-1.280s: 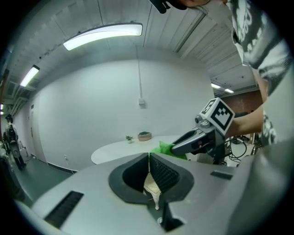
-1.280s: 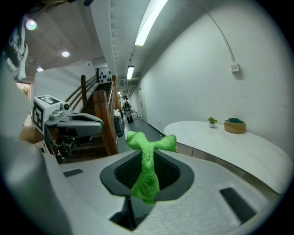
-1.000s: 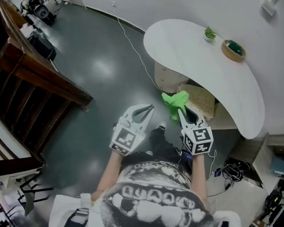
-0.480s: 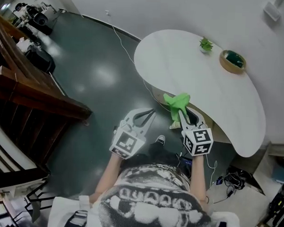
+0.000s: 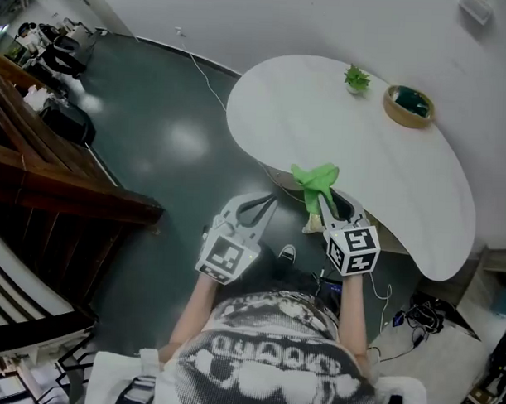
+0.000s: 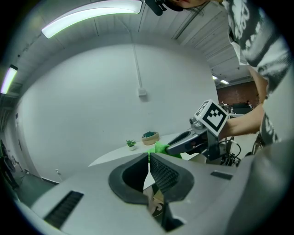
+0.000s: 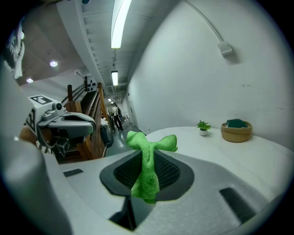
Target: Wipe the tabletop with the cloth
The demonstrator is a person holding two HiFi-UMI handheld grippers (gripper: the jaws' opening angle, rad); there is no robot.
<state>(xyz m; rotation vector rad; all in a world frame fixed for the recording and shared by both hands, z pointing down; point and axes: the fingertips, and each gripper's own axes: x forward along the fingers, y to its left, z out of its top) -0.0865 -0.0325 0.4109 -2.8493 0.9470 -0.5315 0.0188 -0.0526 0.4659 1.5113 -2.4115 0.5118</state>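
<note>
A bright green cloth (image 5: 314, 181) is pinched in my right gripper (image 5: 322, 199), which is shut on it; the cloth (image 7: 148, 161) sticks up between the jaws and flops over at the top. It hangs just off the near edge of the white curved tabletop (image 5: 322, 125). My left gripper (image 5: 270, 198) is shut with nothing in it, its jaws meeting in the left gripper view (image 6: 149, 158), and it hovers over the dark floor left of the right gripper.
On the far side of the tabletop stand a small green potted plant (image 5: 355, 78) and a woven basket (image 5: 408, 105) with something dark green inside. A white cable (image 5: 209, 78) runs over the grey floor. Wooden stairs (image 5: 47, 161) rise at the left.
The view has shifted closer to the table; the tabletop now spreads right behind the green cloth. Both grippers keep their pose, the right one still shut on the cloth.
</note>
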